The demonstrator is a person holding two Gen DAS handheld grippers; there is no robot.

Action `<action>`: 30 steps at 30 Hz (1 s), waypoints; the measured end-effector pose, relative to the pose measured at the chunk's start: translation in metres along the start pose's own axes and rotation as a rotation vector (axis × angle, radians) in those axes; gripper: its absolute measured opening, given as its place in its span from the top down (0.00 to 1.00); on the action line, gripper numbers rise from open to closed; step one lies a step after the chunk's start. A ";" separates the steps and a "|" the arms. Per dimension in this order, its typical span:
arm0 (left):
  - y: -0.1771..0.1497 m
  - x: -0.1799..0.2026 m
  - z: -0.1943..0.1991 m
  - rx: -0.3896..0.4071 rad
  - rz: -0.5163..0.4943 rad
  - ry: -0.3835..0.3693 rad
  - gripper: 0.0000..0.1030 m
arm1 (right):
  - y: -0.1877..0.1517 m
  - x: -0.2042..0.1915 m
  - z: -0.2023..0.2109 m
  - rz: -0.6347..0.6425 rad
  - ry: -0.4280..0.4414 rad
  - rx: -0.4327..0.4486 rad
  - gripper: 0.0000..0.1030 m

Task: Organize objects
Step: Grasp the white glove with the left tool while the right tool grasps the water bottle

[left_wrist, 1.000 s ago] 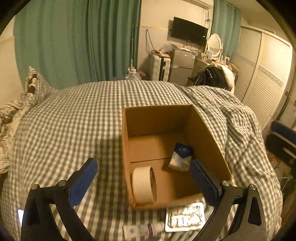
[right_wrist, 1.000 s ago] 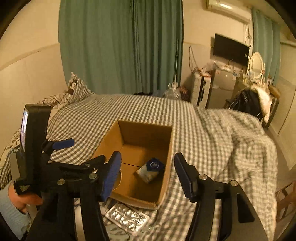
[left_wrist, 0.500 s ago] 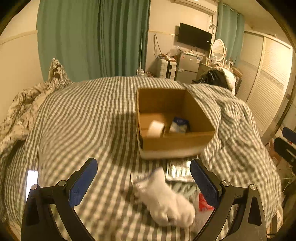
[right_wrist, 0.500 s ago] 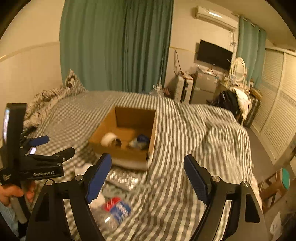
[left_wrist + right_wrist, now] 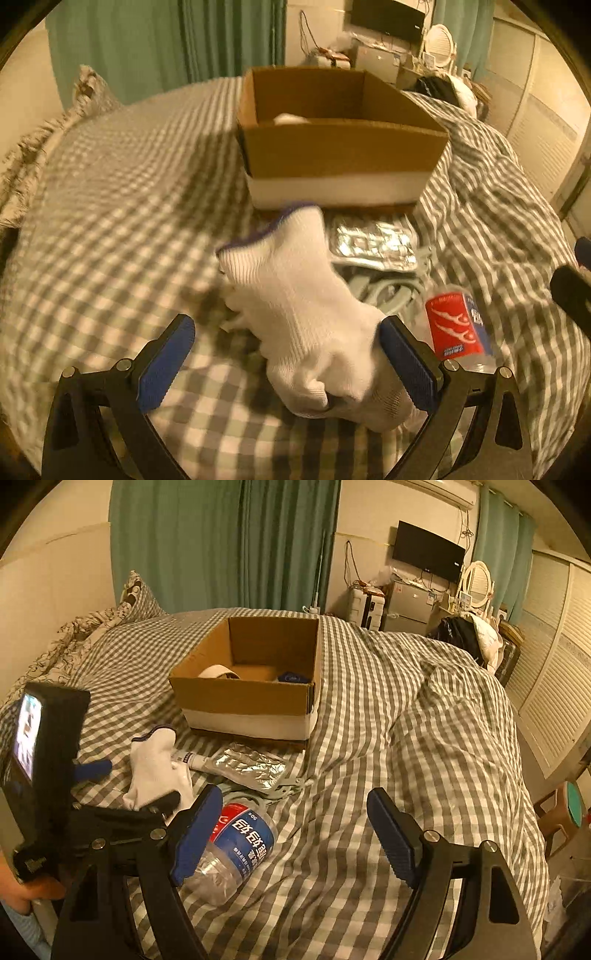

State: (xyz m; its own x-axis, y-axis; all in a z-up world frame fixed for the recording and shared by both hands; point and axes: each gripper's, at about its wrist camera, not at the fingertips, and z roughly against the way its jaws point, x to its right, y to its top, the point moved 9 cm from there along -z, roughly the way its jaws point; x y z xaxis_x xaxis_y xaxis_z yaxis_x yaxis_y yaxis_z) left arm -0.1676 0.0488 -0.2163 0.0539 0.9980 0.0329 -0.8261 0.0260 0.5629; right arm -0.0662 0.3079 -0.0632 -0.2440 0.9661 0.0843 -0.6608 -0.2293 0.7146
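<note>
Sock: white ribbed sock [image 5: 303,314] lain between wide-open left gripper [image 5: 288,354] jaws, ungripped.
Bottle: clear plastic bottle [image 5: 236,849] beside released right gripper [image 5: 291,830].
Box: brown cardboard box [image 5: 343,147] ahead.

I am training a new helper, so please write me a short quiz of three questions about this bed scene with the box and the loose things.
1. True or false: the white sock already lies inside the cardboard box.
2. Which thing lies nearest the right gripper? A: the foil blister pack; B: the water bottle; C: the small tube.
3. Fill in: between the open fingers of the left gripper lies the ____.

Key
1. False; it lies on the checked bedcover, in front of the box.
2. B.
3. White sock; the jaws do not press on it.
</note>
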 end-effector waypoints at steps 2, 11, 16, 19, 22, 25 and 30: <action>-0.003 0.004 -0.004 -0.002 0.002 -0.042 0.00 | -0.002 0.001 -0.001 -0.006 -0.004 -0.008 0.22; 0.006 0.003 0.012 0.007 -0.003 -0.194 0.50 | -0.013 -0.011 -0.011 -0.011 0.027 -0.057 0.22; 0.025 -0.025 0.033 0.109 -0.016 -0.078 0.50 | -0.021 -0.028 -0.015 0.001 0.044 -0.082 0.22; 0.030 -0.035 0.038 0.137 -0.027 -0.033 0.51 | -0.027 -0.038 -0.022 0.002 0.039 -0.113 0.22; 0.032 -0.040 0.042 0.148 -0.029 -0.026 0.51 | -0.034 -0.047 -0.033 -0.002 0.044 -0.151 0.22; 0.032 -0.037 0.042 0.152 -0.035 -0.027 0.51 | -0.042 -0.052 -0.045 -0.009 0.048 -0.186 0.22; 0.029 -0.040 0.042 0.144 -0.028 -0.037 0.51 | -0.050 -0.058 -0.058 -0.023 0.074 -0.222 0.22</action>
State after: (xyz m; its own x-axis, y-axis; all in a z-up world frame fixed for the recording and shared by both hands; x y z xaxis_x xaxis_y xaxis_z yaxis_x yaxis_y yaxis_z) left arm -0.1699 0.0073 -0.1671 0.0990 0.9941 0.0443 -0.7352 0.0431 0.6765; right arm -0.0606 0.2560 -0.1442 -0.2726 0.9620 0.0129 -0.8050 -0.2354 0.5446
